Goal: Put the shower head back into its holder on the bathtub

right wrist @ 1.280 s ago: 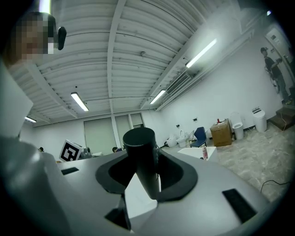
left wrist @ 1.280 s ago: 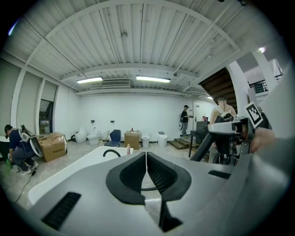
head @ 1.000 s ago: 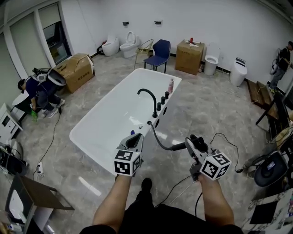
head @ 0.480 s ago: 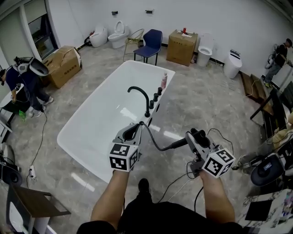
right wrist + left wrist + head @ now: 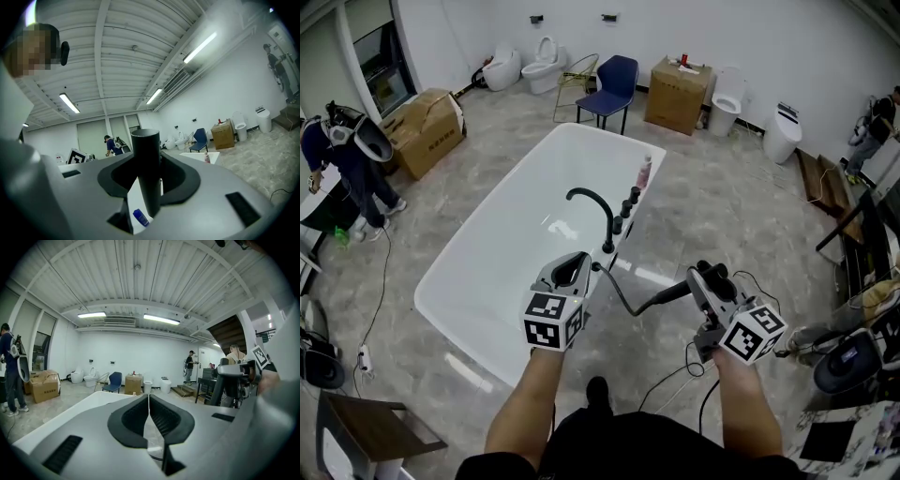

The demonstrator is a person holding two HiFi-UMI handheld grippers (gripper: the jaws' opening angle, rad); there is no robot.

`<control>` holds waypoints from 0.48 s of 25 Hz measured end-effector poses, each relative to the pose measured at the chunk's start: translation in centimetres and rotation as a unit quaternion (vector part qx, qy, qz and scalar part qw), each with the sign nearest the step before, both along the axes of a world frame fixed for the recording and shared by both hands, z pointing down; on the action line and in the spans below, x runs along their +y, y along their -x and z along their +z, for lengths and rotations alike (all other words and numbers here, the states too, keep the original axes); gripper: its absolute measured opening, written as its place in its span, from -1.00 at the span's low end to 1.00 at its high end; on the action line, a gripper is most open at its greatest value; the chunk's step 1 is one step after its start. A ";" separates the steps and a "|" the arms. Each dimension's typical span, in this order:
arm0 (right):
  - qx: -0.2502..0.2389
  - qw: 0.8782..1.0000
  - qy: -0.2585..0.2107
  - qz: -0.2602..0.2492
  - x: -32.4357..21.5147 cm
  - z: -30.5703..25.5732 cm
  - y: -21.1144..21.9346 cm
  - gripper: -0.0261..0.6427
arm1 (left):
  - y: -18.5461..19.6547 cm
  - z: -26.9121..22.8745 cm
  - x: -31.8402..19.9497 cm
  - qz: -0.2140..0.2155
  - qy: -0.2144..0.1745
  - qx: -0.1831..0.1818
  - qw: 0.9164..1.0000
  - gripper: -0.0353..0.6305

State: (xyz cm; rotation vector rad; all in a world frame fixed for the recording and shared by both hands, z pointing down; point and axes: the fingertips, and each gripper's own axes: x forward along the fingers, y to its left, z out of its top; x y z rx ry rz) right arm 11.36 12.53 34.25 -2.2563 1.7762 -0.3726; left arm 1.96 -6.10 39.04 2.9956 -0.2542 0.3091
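With my right gripper [image 5: 705,275] clamped on the shower head [image 5: 146,164] at lower right, clear of the bathtub [image 5: 600,133], and my left gripper [image 5: 572,270] pinched shut on nothing, I judge the trailing hose [image 5: 623,298] could tug the handle askew.

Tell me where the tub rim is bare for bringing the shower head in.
Bare: the tub's left long rim and the basin left of the faucet. Crowded: the right rim, from the hose through the knobs to the pink bottle.
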 end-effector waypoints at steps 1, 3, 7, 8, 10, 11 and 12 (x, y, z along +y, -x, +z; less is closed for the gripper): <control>0.002 1.000 0.000 0.000 -0.7 -0.2 -0.3 -0.51 | -0.2 -0.1 -0.6 0.001 0.000 0.002 1.000 -0.82; 0.007 1.000 0.001 0.000 -2.2 -0.6 -0.8 -0.51 | -0.6 -0.1 -1.6 0.003 0.004 0.005 1.000 -0.82; 0.021 1.000 0.010 -0.005 -4.5 -1.4 -1.3 -0.51 | -1.6 -0.1 -2.3 0.013 0.009 0.012 1.000 -0.82; 0.024 1.000 0.010 -0.008 -5.0 -1.5 -1.4 -0.51 | -1.8 0.1 -2.3 0.015 0.010 0.013 1.000 -0.82; 0.027 0.999 0.010 -0.013 -5.7 -1.6 -1.6 -0.51 | -2.0 0.4 -2.5 0.016 0.015 0.014 1.000 -0.82; 0.027 0.999 0.011 -0.016 -6.0 -1.5 -1.7 -0.51 | -2.0 0.5 -2.7 0.016 0.017 0.015 1.000 -0.82; 0.026 0.999 0.012 -0.018 -6.3 -1.5 -1.9 -0.51 | -2.1 0.6 -2.9 0.014 0.018 0.016 1.000 -0.82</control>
